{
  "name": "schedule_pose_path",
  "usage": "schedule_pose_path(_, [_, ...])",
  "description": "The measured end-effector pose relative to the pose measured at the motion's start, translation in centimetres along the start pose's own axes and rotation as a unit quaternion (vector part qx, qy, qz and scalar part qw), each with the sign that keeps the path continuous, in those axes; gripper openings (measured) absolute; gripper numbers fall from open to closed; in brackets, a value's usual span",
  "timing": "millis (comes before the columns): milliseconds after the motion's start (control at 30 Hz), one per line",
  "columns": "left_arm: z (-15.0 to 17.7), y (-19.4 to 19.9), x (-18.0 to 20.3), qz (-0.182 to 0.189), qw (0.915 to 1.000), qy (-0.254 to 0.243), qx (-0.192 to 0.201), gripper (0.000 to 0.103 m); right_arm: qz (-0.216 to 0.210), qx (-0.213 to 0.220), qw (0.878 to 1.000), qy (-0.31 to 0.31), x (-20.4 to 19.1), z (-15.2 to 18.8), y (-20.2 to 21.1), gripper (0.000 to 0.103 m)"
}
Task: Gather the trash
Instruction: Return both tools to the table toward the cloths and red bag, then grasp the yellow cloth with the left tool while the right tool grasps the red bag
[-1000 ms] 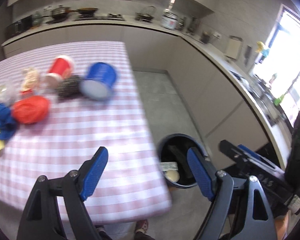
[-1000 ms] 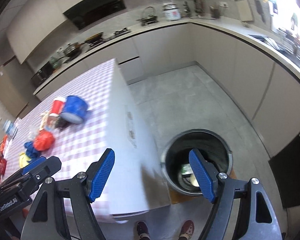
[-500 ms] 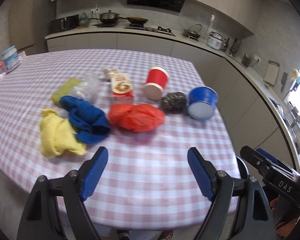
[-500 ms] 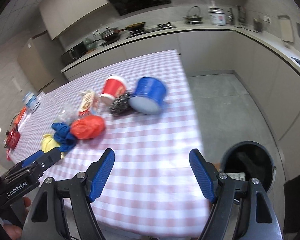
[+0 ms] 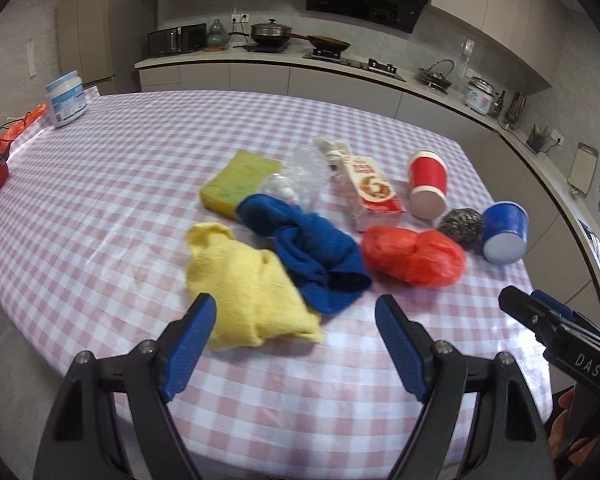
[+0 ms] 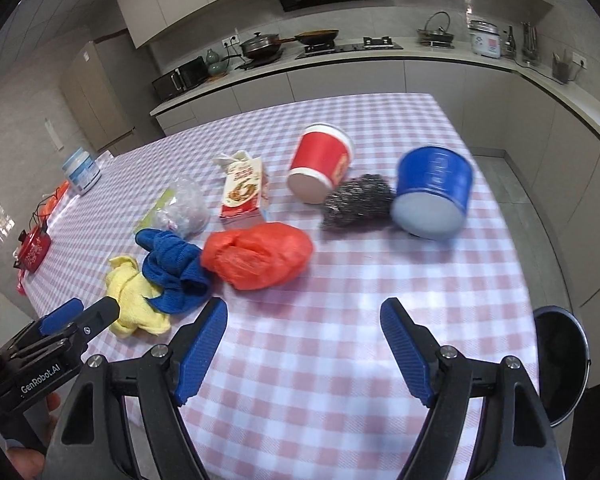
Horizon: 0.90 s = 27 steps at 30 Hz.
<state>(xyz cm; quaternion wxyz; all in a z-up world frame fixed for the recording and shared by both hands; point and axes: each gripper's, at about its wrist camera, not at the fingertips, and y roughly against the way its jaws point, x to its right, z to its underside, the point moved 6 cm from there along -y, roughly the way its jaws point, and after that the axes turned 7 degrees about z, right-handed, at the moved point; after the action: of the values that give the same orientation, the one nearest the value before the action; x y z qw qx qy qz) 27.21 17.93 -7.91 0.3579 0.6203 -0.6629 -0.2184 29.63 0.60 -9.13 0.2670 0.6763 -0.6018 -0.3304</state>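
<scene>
left gripper (image 5: 296,322) – apart, empty, now over yellow cloth (image 5: 248,288) | right gripper (image 6: 302,326) – opening, empty, trash bin (image 6: 560,364) now at table's right edge

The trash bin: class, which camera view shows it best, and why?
The right wrist view. The trash bin shows there as a dark round rim on the floor beyond the table's right edge, partly cut off. The left wrist view does not show it.
</scene>
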Motion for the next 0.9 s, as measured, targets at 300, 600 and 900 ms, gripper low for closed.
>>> schedule_pose_path(300, [-0.2,-2.3,-3.4,0.0,0.9996,0.019,-0.023,0.083,0.009,-0.017,1.0,0.009,-2.1,-0.9,-2.9,0.086])
schedule_pose_path(600, [-0.1,-5.5,-4.0,0.01,0.9982,0.012,-0.057,0.083,0.018,-0.035,0.999,0.007,-3.1,-2.3,-6.7,0.086])
schedule_pose_path(900, [0.3,-6.6,-4.5,0.035,0.9972,0.011,-0.064,0.066,0.004,-0.053,0.999,0.003,-4.0,-2.6,-9.3,0.086])
